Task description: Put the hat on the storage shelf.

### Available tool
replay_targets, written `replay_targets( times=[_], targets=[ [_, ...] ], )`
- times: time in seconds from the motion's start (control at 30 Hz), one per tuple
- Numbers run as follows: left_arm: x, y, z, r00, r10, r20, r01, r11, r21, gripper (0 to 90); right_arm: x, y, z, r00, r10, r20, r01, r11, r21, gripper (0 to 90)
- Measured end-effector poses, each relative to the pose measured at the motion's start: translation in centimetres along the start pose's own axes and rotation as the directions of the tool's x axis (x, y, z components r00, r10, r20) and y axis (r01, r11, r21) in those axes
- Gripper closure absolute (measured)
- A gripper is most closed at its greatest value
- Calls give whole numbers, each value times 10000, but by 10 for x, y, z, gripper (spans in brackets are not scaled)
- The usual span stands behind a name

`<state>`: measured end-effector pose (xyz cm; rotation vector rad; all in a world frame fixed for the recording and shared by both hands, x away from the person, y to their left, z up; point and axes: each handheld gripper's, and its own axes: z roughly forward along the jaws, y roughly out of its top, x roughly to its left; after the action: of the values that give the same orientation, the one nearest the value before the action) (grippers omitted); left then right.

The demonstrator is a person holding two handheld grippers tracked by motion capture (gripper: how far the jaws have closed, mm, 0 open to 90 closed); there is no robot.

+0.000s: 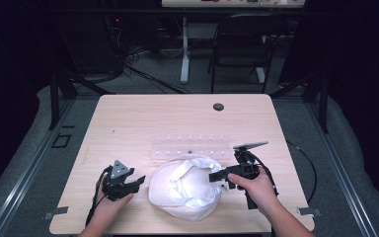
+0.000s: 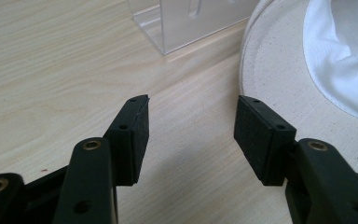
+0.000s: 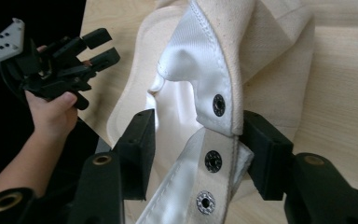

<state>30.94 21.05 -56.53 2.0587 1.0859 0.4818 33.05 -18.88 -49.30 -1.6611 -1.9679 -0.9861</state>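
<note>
A cream bucket hat [image 1: 185,195] with a white lining lies upside down on the wooden table [image 1: 128,123], near its front edge. My right gripper [image 1: 212,177] reaches in from the right over the hat's rim. In the right gripper view the hat [image 3: 270,56] has a folded edge with dark snap fasteners [image 3: 218,104]. This edge stands between the jaws of my right gripper [image 3: 198,116]. The right pad touches the fabric and the left pad stands clear of it. My left gripper [image 1: 139,181] rests open just left of the hat. Bare table lies between its jaws [image 2: 191,109], beside the brim [image 2: 279,60].
A clear plastic rack [image 1: 190,145] lies flat on the table just behind the hat, and its corner [image 2: 191,23] shows ahead of my left gripper. A dark cable hole [image 1: 218,106] sits near the far edge. A chair [image 1: 242,44] stands beyond the table.
</note>
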Motion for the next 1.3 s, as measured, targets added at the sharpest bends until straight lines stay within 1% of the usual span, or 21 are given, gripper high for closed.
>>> replay_targets(
  times=[0.03, 0.1, 0.13, 0.17, 0.23, 0.37, 0.4, 0.47, 0.6, 0.67, 0.7, 0.73, 0.8, 0.87, 0.93, 1.0, 1.03, 1.13, 1.17, 1.23, 1.3],
  targets=[
    [0, 0, 0, 10000, -4, -6, 4, 10000, 1, 459, 1, 1, -1, 10000, 63, -19, -63, 10000, -28, 533],
    [0, 0, 0, 10000, 27, -3, -27, 10000, 2, 460, 2, 2, -1, 10000, 66, -66, -66, 10000, -24, 555],
    [0, 0, 0, 10000, 26, -4, -26, 10000, 3, 460, 4, 2, -1, 9998, 218, -30, -219, 9996, -163, 567],
    [0, 0, 0, 10000, 28, -2, -28, 10000, 2, 460, 4, 3, -2, 10000, 71, -62, -71, 10000, -6, 580],
    [0, 0, 0, 10000, -4, -5, 4, 10000, 1, 459, 5, 3, -2, 10000, -5, -63, 5, 10000, 7, 594],
    [0, 0, 0, 10000, 38, -5, -38, 10000, 17, 460, 8, 5, -2, 10000, 78, -57, -79, 9999, -108, 628],
    [0, 0, 0, 10000, 38, -3, -38, 10000, 18, 460, 8, 6, -3, 10000, -17, -14, 17, 10000, -23, 638],
    [0, 0, 0, 10000, 38, -5, -38, 10000, 12, 460, 10, 7, -4, 10000, -26, 8, 25, 10000, 42, 651],
    [0, 0, 0, 10000, 5, -6, -5, 10000, 0, 459, 14, 9, -4, 10000, 24, 28, -24, 10000, -46, 679],
    [0, 0, 0, 10000, 14, -2, -14, 10000, 0, 460, 15, 9, -5, 10000, -69, 48, 69, 10000, 24, 688],
    [0, 0, 0, 10000, 33, -1, -33, 10000, 0, 459, 16, 11, -5, 9998, -51, 212, 49, 9999, 99, 708],
    [0, 0, 0, 10000, 40, 0, -40, 10000, -2, 459, 17, 11, -4, 9998, 64, 201, -63, 10000, -25, 721],
    [0, 0, -1, 10000, 46, -3, -46, 10000, -6, 460, 17, 12, -4, 9997, 12, 233, -13, 10000, 49, 751],
    [0, 0, -1, 10000, 43, -1, -43, 10000, -7, 460, 18, 13, -4, 9994, -26, 340, 20, 9998, 176, 761],
    [0, 0, 0, 10000, 42, 3, -42, 10000, -10, 459, 19, 13, -4, 9991, 16, 422, -20, 10000, 82, 771],
    [0, 0, 0, 10000, 37, 3, -37, 10000, -3, 460, 20, 15, -5, 9989, -65, 465, 47, 9993, 383, 779],
    [0, 0, 0, 10000, 44, 3, -44, 10000, -1, 460, 20, 15, -5, 9983, -146, 560, 122, 9990, 432, 780],
    [0, 0, -1, 10000, 43, 5, -43, 10000, 1, 459, 22, 16, -6, 9973, -281, 682, 249, 9986, 470, 786],
    [-1, 0, 0, 10000, 14, 7, -14, 10000, -6, 460, 24, 16, -6, 9970, -208, 749, 176, 9989, 439, 787],
    [-1, 0, -1, 10000, 24, 7, -24, 10000, -4, 460, 26, 17, -6, 9951, -439, 885, 403, 9983, 422, 790],
    [0, 0, -1, 10000, 47, 6, -47, 10000, -3, 459, 29, 17, -7, 9935, -375, 1077, 324, 9983, 487, 794]
  ],
)
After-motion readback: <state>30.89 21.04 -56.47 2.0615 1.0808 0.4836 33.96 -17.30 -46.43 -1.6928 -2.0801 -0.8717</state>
